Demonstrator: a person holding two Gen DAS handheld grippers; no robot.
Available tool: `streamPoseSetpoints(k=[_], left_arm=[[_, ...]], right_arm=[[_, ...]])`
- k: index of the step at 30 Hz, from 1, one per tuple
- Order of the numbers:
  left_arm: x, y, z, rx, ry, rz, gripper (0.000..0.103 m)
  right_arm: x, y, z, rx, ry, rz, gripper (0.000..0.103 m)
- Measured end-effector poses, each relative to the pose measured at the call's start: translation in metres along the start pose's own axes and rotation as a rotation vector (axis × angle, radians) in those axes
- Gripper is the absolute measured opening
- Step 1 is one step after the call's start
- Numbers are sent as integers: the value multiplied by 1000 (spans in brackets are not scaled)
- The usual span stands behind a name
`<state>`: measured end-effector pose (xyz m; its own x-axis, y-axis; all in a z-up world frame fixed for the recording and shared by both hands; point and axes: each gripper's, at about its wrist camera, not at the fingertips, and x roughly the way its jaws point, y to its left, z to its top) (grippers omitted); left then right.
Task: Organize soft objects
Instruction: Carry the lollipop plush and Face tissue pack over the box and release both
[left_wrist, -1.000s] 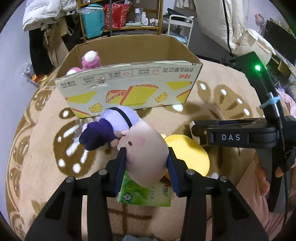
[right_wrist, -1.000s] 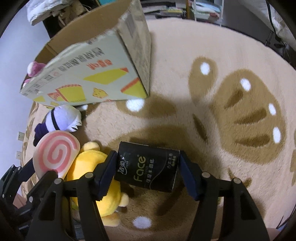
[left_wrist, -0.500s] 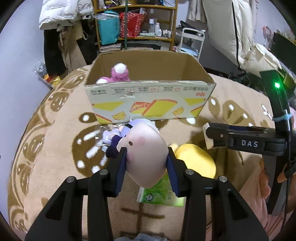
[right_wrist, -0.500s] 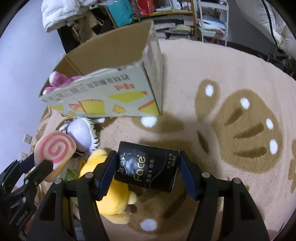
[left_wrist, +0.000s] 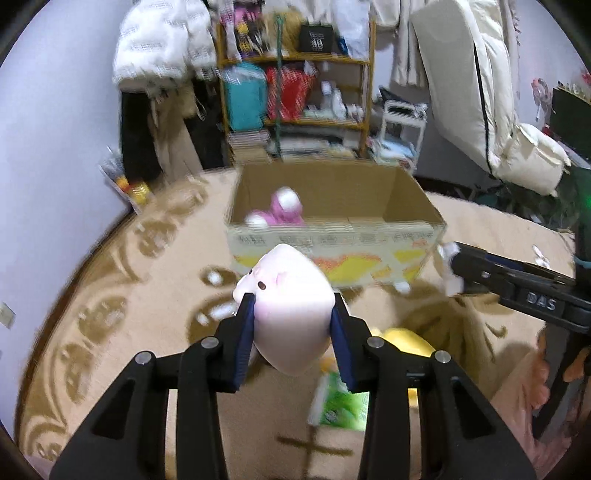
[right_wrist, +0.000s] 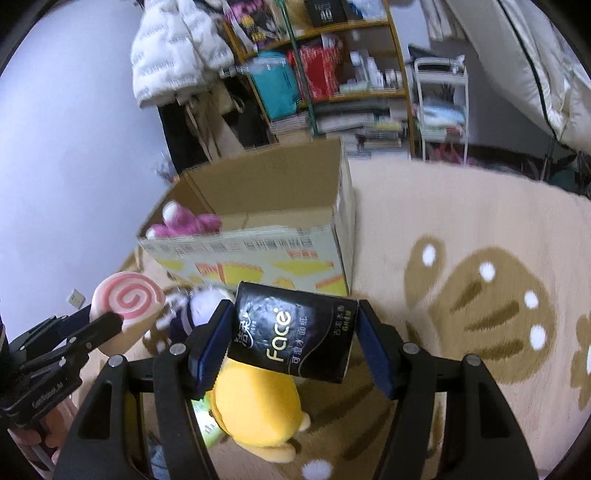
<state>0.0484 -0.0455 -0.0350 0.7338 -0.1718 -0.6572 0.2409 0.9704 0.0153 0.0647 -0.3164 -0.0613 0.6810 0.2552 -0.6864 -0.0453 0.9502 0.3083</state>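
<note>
Glossy tissue pack (right_wrist: 293, 338), seemingly plush rug (right_wrist: 461, 229)

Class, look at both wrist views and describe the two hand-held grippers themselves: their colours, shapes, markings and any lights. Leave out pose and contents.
Both are matte black plastic frames with triangular cut-outs and round silver screw heads. The left hand-held gripper and the right hand-held gripper each have two fingers faced with dark blue pads. Seen from the left view, the right one carries white "DAS" lettering, with a green glow near its handle.
</note>
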Motion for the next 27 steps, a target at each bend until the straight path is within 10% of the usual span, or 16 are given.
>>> streamPoseSetpoints(k=[13,27], left_arm=[[-15,25,52,-12,-197,40,37],[29,14,106,72,-219,-30,38]], right_arm=[[-34,15,27,-51,-192,16,70],[-9,34,83,-117,-254,18,70]])
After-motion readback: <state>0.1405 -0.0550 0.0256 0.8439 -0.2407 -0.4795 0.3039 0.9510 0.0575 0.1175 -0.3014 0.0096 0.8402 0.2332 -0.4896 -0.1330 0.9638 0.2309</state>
